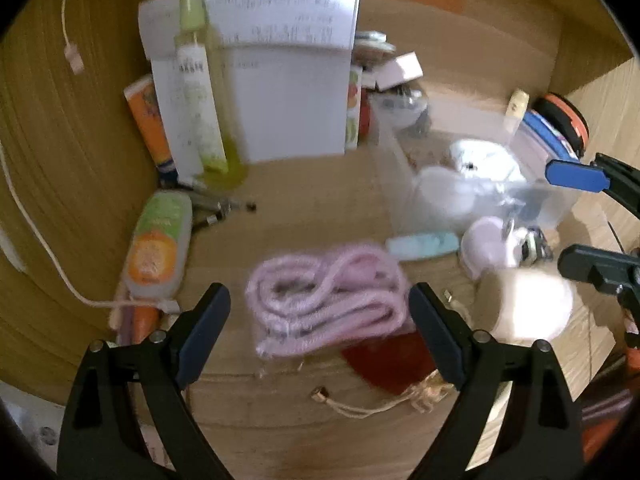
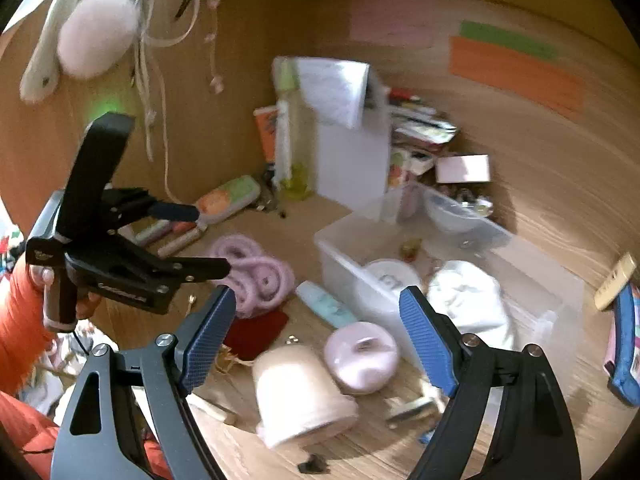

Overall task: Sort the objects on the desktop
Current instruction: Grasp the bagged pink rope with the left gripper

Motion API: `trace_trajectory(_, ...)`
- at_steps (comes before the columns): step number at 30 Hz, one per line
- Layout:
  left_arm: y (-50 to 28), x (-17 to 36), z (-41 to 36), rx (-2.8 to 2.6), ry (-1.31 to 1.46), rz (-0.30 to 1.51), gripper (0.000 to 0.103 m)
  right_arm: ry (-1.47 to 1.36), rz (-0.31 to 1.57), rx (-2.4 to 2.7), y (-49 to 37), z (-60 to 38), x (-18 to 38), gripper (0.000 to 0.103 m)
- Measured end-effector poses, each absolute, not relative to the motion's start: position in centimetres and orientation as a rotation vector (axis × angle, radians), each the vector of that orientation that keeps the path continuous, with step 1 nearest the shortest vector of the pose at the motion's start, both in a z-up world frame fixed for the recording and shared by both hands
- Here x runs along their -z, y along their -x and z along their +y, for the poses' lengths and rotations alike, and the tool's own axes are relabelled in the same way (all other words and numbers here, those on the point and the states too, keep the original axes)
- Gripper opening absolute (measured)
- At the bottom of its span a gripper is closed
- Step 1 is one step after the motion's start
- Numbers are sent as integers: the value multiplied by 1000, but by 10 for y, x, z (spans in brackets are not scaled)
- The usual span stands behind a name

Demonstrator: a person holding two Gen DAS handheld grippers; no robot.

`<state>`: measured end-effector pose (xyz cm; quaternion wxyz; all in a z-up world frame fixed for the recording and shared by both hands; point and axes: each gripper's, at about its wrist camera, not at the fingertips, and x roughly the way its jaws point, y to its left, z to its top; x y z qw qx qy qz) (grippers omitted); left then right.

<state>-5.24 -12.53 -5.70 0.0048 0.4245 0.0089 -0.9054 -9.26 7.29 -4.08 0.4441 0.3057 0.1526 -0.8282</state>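
Two open grippers over pink cord (image 1: 326,304)

Warm dim indoor light, heavy motion blur throughout, strong fisheye bending, black vignette at the corners

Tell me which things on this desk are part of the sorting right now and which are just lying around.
In play: left gripper, open around the pink cord bundle; right gripper, open over the cream cup; clear bin.

Lying about: red pouch, pink round case, teal tube, white papers.
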Motion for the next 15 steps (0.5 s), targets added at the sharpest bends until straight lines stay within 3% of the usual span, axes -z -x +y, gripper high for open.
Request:
trace_trajectory(2, 51, 65, -127, 2840, -1361, 36, 91, -790, 393, 2008, 91, 63, 49, 79)
trace_trajectory(8, 44, 75, -128, 2874, -1352, -56, 91, -949, 407, 1846, 103, 35, 71, 23)
trace_trajectory(11, 43, 80, -127, 2879, -1369, -108, 91, -1002, 462, 1831, 110, 20, 81, 14)
trace_trajectory(15, 50, 81, -128, 2883, -1402, -117, 91, -1078, 557, 1800, 117, 1, 94, 12)
